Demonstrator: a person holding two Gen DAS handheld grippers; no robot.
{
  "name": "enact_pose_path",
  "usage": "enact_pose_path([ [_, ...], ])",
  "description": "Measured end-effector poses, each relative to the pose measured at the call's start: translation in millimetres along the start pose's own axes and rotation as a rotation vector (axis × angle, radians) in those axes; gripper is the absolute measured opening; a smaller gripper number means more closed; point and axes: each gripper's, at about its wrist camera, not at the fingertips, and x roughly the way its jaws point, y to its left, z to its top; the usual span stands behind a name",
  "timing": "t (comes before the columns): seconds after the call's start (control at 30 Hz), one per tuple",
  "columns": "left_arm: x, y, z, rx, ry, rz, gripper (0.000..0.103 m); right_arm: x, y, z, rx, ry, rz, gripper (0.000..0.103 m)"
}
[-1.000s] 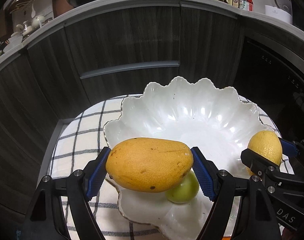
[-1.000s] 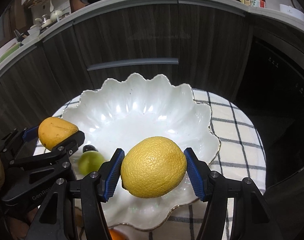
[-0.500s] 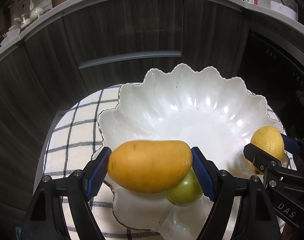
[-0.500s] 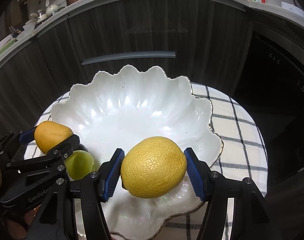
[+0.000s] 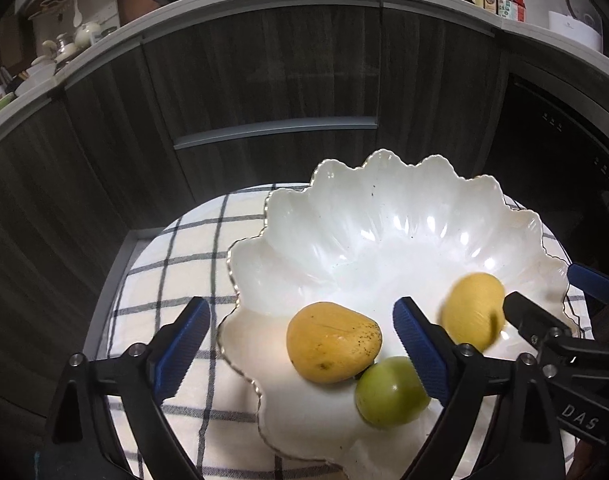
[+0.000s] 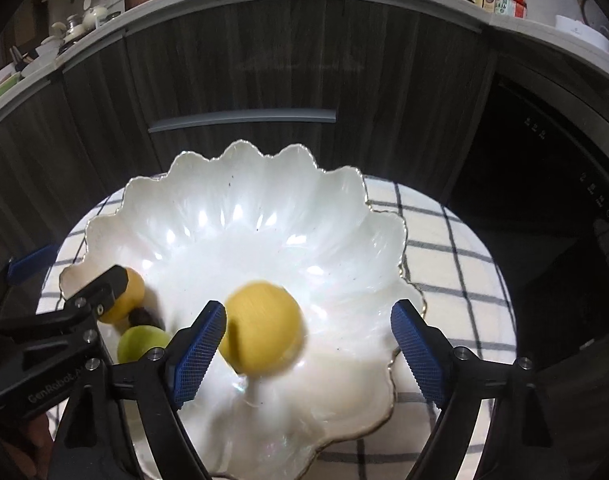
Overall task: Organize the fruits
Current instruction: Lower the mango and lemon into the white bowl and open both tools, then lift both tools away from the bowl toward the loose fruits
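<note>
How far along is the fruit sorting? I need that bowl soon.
Done: the mango and green fruit lie touching in the white bowl. In hand: nothing; the left gripper and right gripper have just been opening, and the blurred lemon is in the bowl. Left: no other fruit is visible.
</note>
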Motion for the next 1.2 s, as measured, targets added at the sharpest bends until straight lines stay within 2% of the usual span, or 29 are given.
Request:
enact_pose_path([
  [0.13,-14,3,-4,-0.016,-0.019,0.012,0.103,-16,0,-2,-0.010,-0.029,-0.022,0.085],
  [0.83,-106,5,-28,-0.017,-0.111,0.055,0.103,-96,-3,-29,0.025,-0.110,-0.048,0.086],
  [1.2,-149,-11,-61,0.008,-0.130,0.051,0.103,-136,-17,-64,0.034,-0.120,-0.058,0.086],
])
